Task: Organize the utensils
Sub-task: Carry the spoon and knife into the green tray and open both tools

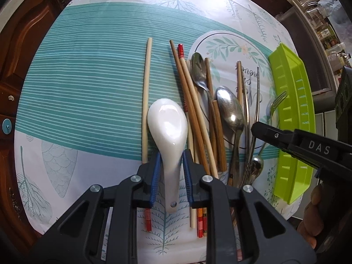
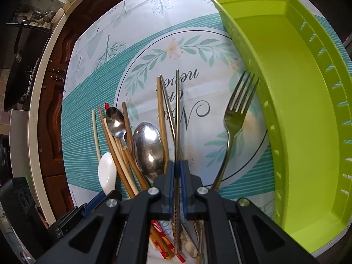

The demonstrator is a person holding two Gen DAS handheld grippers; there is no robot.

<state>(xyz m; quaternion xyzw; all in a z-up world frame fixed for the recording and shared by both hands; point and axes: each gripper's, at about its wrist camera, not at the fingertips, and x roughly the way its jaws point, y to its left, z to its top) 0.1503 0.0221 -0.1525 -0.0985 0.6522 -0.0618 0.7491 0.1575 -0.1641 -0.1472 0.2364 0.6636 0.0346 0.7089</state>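
Observation:
My left gripper (image 1: 171,154) is shut on the handle of a white ceramic spoon (image 1: 168,127), its bowl pointing away from me; the spoon also shows in the right wrist view (image 2: 107,172). My right gripper (image 2: 177,165) is shut on a metal chopstick (image 2: 177,114) that runs forward between the blue pads. Wooden chopsticks (image 1: 191,110), two metal spoons (image 1: 231,112) (image 1: 199,70) and a fork (image 2: 236,114) lie in a pile on the tablecloth. A green plastic tray (image 2: 286,88) stands empty at the right.
A lone pale chopstick (image 1: 146,96) lies left of the pile on the teal-striped cloth (image 1: 88,88). Wooden cabinets (image 1: 26,44) flank the table's left side. Shelves with jars (image 1: 325,26) stand at the far right.

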